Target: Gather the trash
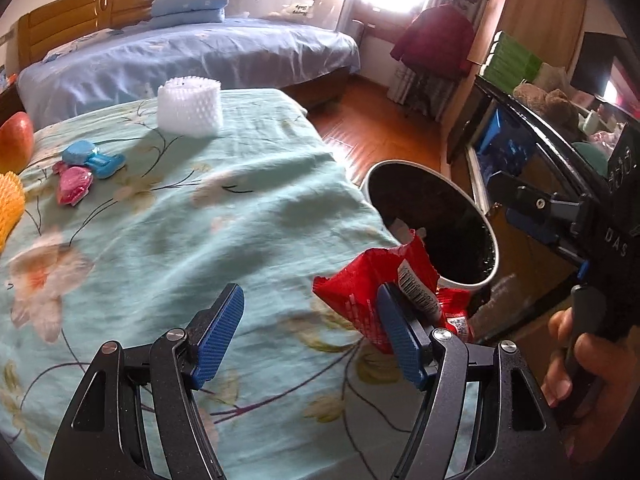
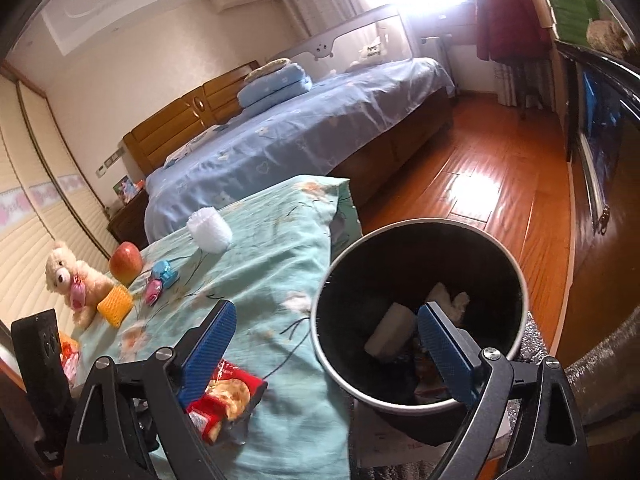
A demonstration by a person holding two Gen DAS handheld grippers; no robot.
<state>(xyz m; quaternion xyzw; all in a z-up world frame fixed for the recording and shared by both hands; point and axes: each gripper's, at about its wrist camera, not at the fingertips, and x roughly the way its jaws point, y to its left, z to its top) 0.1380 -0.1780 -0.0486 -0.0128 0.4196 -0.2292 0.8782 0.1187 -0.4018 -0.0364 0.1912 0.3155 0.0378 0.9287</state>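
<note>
A torn red snack wrapper (image 1: pixel 360 292) lies at the table's right edge, just behind the right fingertip (image 1: pixel 394 320) of my open left gripper (image 1: pixel 310 318), not clamped. It also shows in the right wrist view (image 2: pixel 224 400), beside the left finger of my open, empty right gripper (image 2: pixel 328 344). A round black bin with a white rim (image 1: pixel 464 280) stands beside the table; in the right wrist view the bin (image 2: pixel 516 280) holds several scraps, and my right finger hangs over its mouth. A white foam net (image 1: pixel 189 106) sits at the table's far end.
The table (image 1: pixel 240 216) wears a light green floral cloth. An apple (image 2: pixel 125 262), a teddy bear (image 2: pixel 66 276), a yellow foam net (image 2: pixel 115 304) and blue and pink toys (image 1: pixel 86 168) lie at its left. A bed (image 2: pixel 300 128) stands behind, a black cabinet (image 1: pixel 532 148) at right.
</note>
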